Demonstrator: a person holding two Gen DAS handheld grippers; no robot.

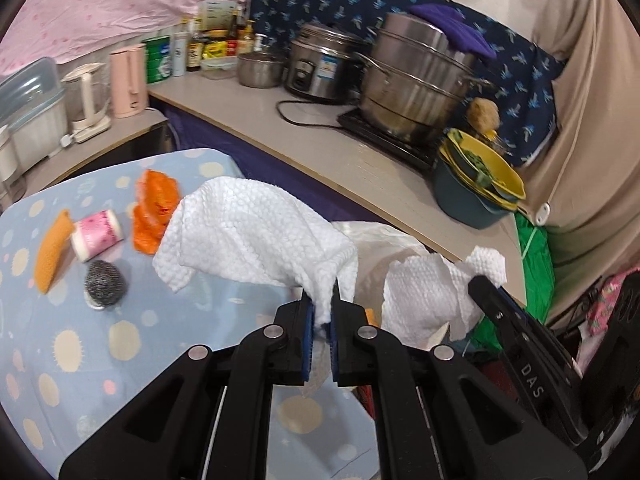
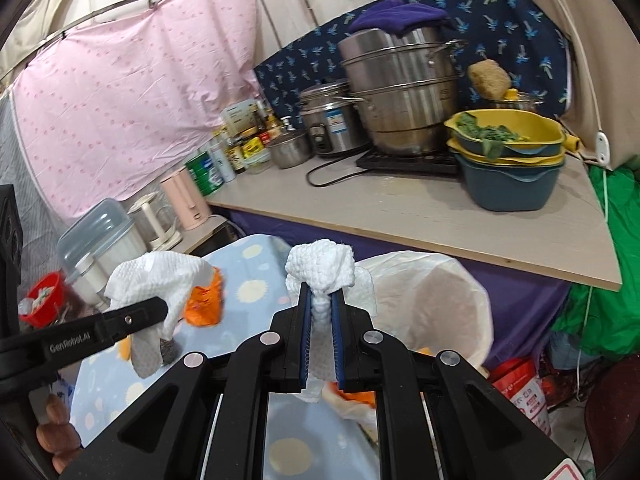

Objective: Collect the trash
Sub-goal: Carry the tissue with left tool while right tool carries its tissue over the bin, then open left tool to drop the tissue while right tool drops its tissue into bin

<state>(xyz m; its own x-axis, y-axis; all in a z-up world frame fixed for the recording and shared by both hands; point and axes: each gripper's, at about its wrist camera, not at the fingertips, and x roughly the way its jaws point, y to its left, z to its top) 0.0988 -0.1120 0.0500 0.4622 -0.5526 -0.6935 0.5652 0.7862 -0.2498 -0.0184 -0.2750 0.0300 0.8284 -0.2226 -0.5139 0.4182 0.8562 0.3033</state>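
Note:
My left gripper (image 1: pixel 323 312) is shut on a white paper towel (image 1: pixel 256 232) and holds it above the blue dotted table (image 1: pixel 120 344). My right gripper (image 2: pixel 320 308) is shut on a crumpled white paper towel (image 2: pixel 320 266), just left of a bin lined with a white bag (image 2: pixel 436 300). The right gripper's towel also shows in the left wrist view (image 1: pixel 432 292), over the bin (image 1: pixel 368 248). The left gripper's towel shows in the right wrist view (image 2: pixel 156 276). An orange wrapper (image 1: pixel 154 208) lies on the table.
On the table lie an orange sponge (image 1: pixel 50 252), a pink-and-white cup on its side (image 1: pixel 98 234) and a steel scourer (image 1: pixel 105 282). Behind is a counter (image 1: pixel 280 132) with steel pots (image 1: pixel 412 76), stacked basins (image 1: pixel 476 184) and bottles.

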